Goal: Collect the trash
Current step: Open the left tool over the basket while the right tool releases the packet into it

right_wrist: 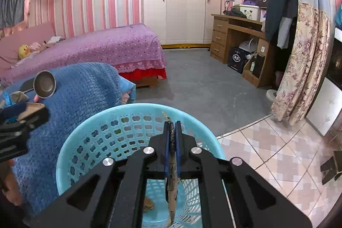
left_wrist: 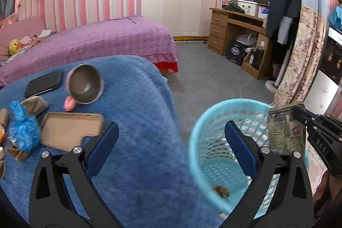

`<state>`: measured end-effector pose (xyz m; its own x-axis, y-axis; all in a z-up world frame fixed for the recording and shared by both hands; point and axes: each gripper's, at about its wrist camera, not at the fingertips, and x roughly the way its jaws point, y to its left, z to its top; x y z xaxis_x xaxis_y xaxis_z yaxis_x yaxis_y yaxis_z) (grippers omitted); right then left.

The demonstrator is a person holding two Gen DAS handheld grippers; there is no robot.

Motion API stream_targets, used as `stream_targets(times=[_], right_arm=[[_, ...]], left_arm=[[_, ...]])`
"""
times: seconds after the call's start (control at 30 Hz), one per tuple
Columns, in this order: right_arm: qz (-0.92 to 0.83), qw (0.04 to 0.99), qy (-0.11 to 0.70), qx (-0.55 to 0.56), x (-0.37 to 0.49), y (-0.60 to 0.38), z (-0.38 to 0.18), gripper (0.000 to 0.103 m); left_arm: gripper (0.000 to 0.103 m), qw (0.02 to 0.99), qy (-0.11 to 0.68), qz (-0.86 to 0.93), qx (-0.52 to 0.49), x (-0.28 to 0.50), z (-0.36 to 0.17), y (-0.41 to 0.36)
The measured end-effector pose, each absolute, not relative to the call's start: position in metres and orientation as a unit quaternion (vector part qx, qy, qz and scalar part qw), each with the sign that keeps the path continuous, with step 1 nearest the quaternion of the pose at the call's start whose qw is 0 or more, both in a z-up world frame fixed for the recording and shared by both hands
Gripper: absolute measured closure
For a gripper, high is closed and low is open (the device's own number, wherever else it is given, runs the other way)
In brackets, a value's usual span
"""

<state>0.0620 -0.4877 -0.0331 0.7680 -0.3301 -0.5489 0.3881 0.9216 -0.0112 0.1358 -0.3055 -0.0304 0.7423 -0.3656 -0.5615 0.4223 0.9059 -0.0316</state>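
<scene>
A light blue mesh trash basket [left_wrist: 213, 131] [right_wrist: 102, 131] stands on the floor beside a table covered with a blue blanket [left_wrist: 132, 121]. A small brown scrap [left_wrist: 222, 191] lies in its bottom. My right gripper [right_wrist: 172, 127] is shut on a flat greenish-brown snack wrapper [right_wrist: 172, 185] and holds it over the basket; the wrapper also shows in the left wrist view [left_wrist: 286, 127]. My left gripper [left_wrist: 171, 131] is open and empty, above the blanket's edge and the basket's rim. A blue crinkly wrapper [left_wrist: 21, 129] and brown scraps [left_wrist: 34, 105] lie on the blanket at the left.
On the blanket are a metal bowl [left_wrist: 86, 87], a tan phone case [left_wrist: 70, 129], a black phone [left_wrist: 43, 83] and a pink item [left_wrist: 69, 104]. A purple bed [left_wrist: 96, 40] lies behind, a wooden desk [left_wrist: 235, 33] at the right, a floral curtain [right_wrist: 299, 61] nearby.
</scene>
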Motion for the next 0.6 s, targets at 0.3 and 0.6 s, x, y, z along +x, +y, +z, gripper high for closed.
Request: stream_targets(times=[0.3,0.6], right_arm=[[-0.217,0.932,0.281,0.078,0.073,-0.472,-0.027,0.022],[-0.229,0.939,0.247,0.065,0.08,-0.421,-0.008,0.006]], left_arm=[[0.006,0.941,0.283,-0.179,0.041,0.131,-0.018,-0.245],[0.006,0.954,0.269,-0.13,0.036,0.127,-0.007,-0.172]])
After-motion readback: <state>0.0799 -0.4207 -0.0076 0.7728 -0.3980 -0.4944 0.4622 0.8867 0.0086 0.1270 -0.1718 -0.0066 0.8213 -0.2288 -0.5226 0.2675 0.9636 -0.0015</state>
